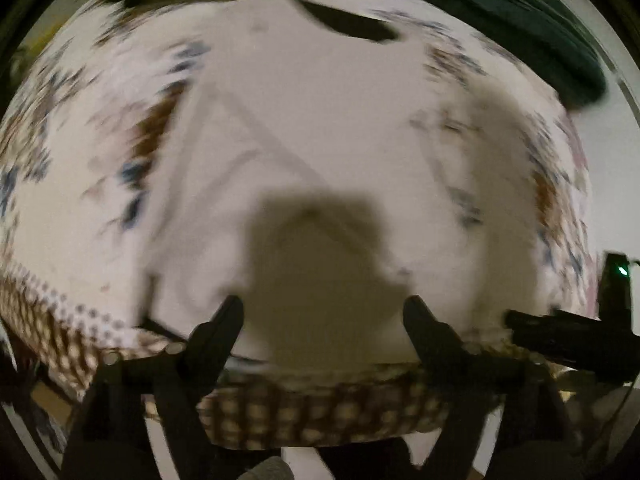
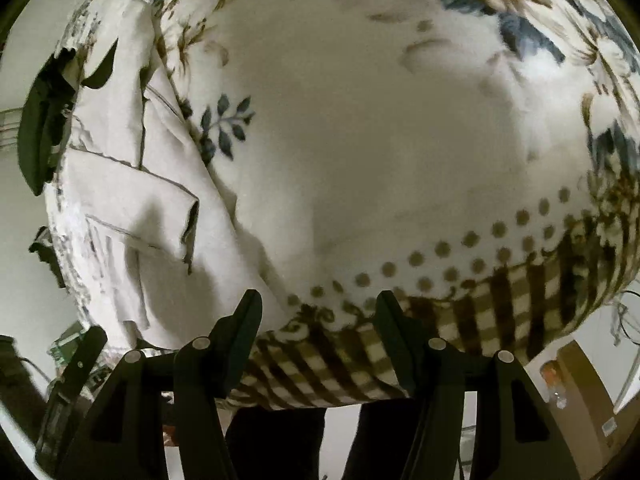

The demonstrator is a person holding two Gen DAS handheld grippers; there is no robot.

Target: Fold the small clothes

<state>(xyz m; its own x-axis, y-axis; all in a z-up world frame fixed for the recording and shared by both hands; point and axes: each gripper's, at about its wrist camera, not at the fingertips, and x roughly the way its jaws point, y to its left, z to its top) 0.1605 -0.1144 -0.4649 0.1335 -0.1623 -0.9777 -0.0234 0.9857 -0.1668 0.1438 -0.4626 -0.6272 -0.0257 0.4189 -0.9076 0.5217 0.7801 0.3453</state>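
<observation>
A pale beige garment (image 1: 304, 128) lies spread on a flower-printed blanket (image 1: 80, 152); the left wrist view is blurred. My left gripper (image 1: 324, 312) is open and empty, just above the garment's near edge. In the right wrist view the same garment (image 2: 132, 184) lies at the left, with a folded sleeve or flap across it. My right gripper (image 2: 318, 304) is open and empty over the blanket's (image 2: 360, 140) dotted and checked border, to the right of the garment. The right gripper's body (image 1: 576, 332) shows at the right of the left wrist view.
Dark green clothes (image 1: 512, 12) lie at the far right of the blanket, and a dark piece (image 1: 348, 20) lies beyond the garment. In the right wrist view dark green cloth (image 2: 40, 132) lies at the blanket's left edge. The blanket's checked edge (image 2: 340, 368) hangs toward me; a cardboard box (image 2: 580, 392) stands lower right.
</observation>
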